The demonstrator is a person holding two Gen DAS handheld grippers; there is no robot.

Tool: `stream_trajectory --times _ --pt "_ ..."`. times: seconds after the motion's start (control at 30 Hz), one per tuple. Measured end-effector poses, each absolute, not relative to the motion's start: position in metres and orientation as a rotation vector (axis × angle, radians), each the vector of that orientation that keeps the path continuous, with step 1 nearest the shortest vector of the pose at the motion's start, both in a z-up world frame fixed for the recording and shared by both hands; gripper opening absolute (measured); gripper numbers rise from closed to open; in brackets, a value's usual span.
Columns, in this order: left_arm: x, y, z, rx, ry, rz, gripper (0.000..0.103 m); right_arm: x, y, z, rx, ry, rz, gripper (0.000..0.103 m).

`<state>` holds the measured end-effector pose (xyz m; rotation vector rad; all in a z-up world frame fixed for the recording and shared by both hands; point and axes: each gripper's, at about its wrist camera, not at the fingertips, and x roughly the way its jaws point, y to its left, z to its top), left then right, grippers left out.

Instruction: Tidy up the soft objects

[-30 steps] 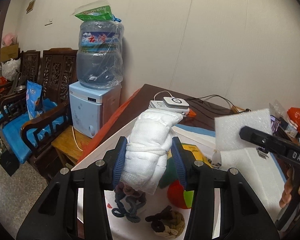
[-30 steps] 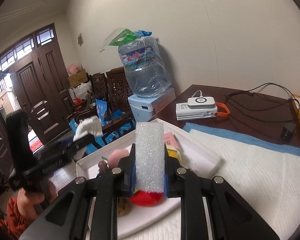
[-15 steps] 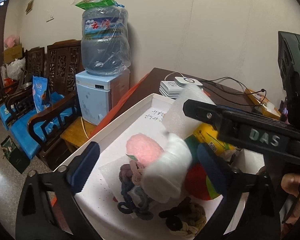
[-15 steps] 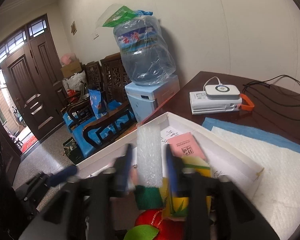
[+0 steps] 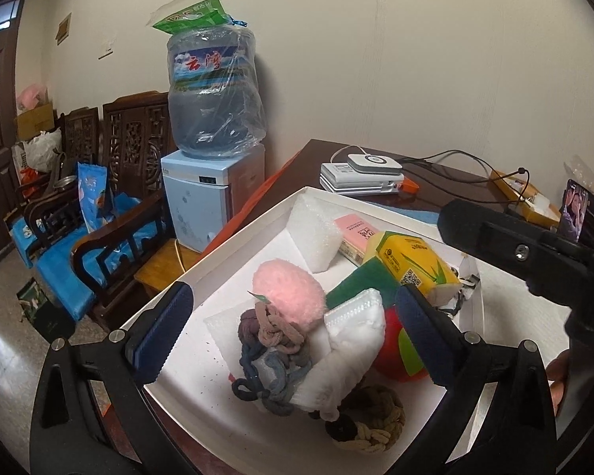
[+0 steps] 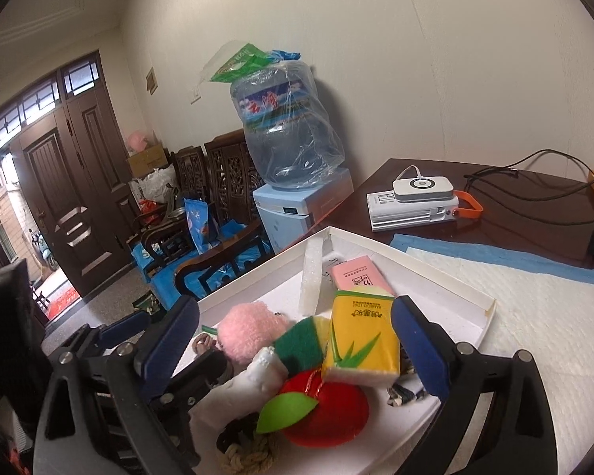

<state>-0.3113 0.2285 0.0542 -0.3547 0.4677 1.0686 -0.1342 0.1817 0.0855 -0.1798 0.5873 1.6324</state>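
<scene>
Foam block (image 5: 316, 233) stands in tray (image 5: 233, 245) corner, behind pompom (image 5: 289, 291).

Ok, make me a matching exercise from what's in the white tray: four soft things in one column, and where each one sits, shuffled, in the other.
Things:
1. white foam block
2. fluffy pink pom-pom
3. yellow tissue pack
4. braided brown and cream rope ring

Places:
A. propped on the red plush apple
B. near edge of the white tray, under the folded white cloth
C. upright in the far corner
D. beside the green scouring sponge

Pairs: 1-C, 2-D, 3-A, 4-B
</scene>
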Motion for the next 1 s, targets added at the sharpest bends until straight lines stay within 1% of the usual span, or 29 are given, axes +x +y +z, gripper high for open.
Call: stream_trajectory --times 0.2,0.4,0.57,0.73,0.9,1.0 --pt "-0.316 0.208 0.059 -0.354 0.435 1.052 0.103 -0.124 0.154 0.09 -0.137 0.563 1.589 0.098" --pt "-0.321 0.178 0.08 -0.312 0.367 1.029 0.103 -0.126 0.12 0.104 -0.118 0.441 1.535 0.098" --pt "-0.323 0.155 0.099 -0.26 0.318 1.024 0.103 -0.123 0.106 0.112 -0.115 0.439 1.439 0.098" --pt "-0.317 0.14 0.104 -0.223 0.329 1.02 0.103 -0.117 0.093 0.108 -0.104 0.415 1.409 0.098" --pt "-0.311 0.13 0.108 -0.205 0.341 1.039 0.103 -0.114 0.073 0.107 -0.089 0.353 1.379 0.098" --pt "-0.308 0.124 0.108 -0.198 0.346 1.049 0.103 -0.11 0.063 0.107 -0.065 0.353 1.39 0.098"
